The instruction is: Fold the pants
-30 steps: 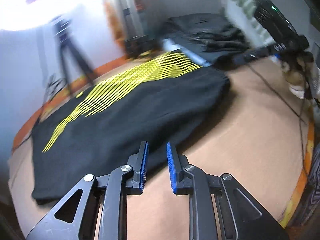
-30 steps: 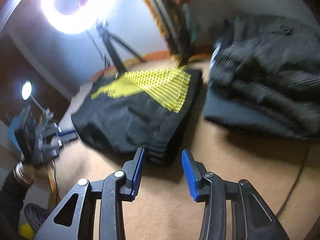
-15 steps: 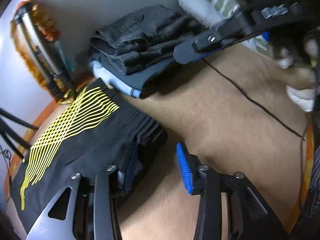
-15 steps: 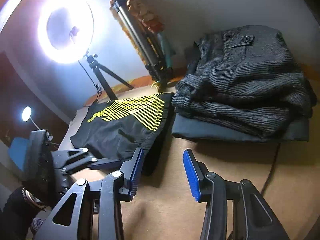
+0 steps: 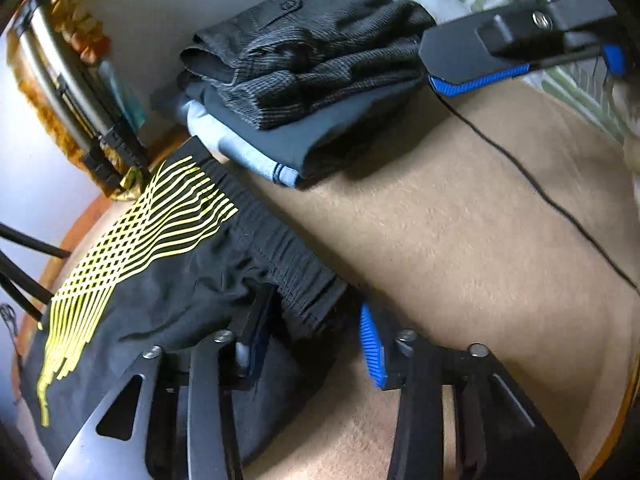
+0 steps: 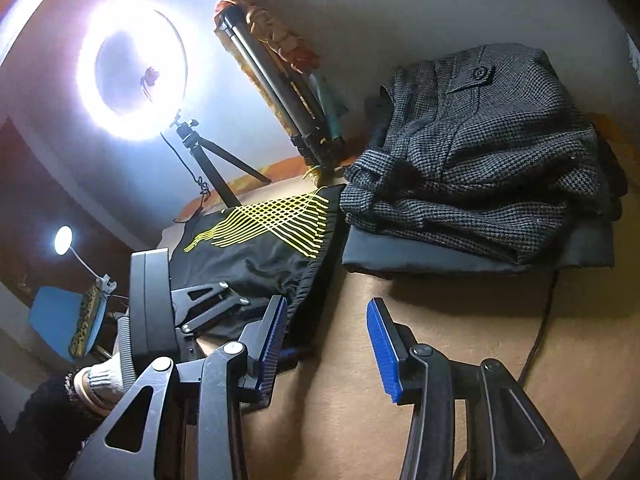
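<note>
No readable brand or writing anywhere, just the yellow line graphic on the black pants (image 5: 168, 288).

Nearest in the left wrist view, the left gripper (image 5: 312, 340) has its jaws spread wide, straddling the ribbed waistband corner of the pants: the left finger sits over the fabric, the right blue-padded one hangs over the bare tan counter (image 5: 460, 240). Nothing clamped. The pants lie flat on the counter, waistband edge running diagonally away, graphic side up.

In the right wrist view the right gripper (image 6: 328, 340) is also spread open, holding nothing, hovering low over the counter just right of that same waistband corner. The left one comes in from the left there, with a gloved hand (image 6: 100, 380) behind it.

Plenty of bare counter to the right of the pants, crossed by a thin black cable (image 5: 540, 192). Further back, just beyond the pants' far corner, is a stack of folded clothes (image 6: 480, 168) with houndstooth on top. Behind that, a folded tripod (image 6: 276, 92) leans on the wall, and a ring light (image 6: 132, 68) glares at the far left.
</note>
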Demonstrator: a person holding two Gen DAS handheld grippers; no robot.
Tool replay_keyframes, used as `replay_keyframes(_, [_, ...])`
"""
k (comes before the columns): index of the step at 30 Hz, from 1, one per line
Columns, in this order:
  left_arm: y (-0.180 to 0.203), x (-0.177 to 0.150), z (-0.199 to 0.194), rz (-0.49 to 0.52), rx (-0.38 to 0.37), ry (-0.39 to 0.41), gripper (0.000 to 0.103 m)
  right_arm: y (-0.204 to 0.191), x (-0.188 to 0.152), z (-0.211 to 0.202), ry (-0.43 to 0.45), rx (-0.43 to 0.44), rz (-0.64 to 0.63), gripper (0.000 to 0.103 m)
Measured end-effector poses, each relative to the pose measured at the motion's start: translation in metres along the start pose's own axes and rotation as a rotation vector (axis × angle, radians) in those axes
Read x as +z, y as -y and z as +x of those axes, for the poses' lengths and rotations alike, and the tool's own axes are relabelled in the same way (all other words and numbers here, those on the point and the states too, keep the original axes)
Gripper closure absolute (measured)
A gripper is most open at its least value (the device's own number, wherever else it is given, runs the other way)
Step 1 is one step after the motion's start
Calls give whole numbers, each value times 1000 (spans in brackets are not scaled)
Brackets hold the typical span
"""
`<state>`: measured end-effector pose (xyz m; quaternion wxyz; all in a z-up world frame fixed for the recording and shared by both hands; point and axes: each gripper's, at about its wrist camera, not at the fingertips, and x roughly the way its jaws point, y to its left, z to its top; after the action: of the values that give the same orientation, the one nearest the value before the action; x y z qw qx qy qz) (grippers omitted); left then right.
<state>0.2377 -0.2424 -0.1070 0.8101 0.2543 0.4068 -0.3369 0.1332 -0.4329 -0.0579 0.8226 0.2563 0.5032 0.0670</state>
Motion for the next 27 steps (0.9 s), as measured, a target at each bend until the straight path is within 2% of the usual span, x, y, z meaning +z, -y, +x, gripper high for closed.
replay_keyframes(3, [-15,-1,-13,-73,-33,51,85,-2,2,3,11,-6,22,45])
replay_keyframes(6, [-35,-3,-27,-184,-77,120,86,-9,5,9,17,8,25,41])
replay_keyframes(10, [-47,-6,-42,-217,-78,169,86,-19,9,25,3,25,62,31])
replay_keyframes(15, [-51,-10,-42,-236,-96,182,86,-22,19,59,-28,69,161,30])
replay_keyframes(19, [-50,-9,-41,-230,-102,190,86,-15,28,87,-28,99,289,30])
replay_keyframes(23, [-51,-7,-38,-226,-109,197,86,-12,32,117,-48,87,357,30])
replay_keyframes(27, [-57,-9,-39,-241,-117,214,86,-8,34,139,-53,37,383,30])
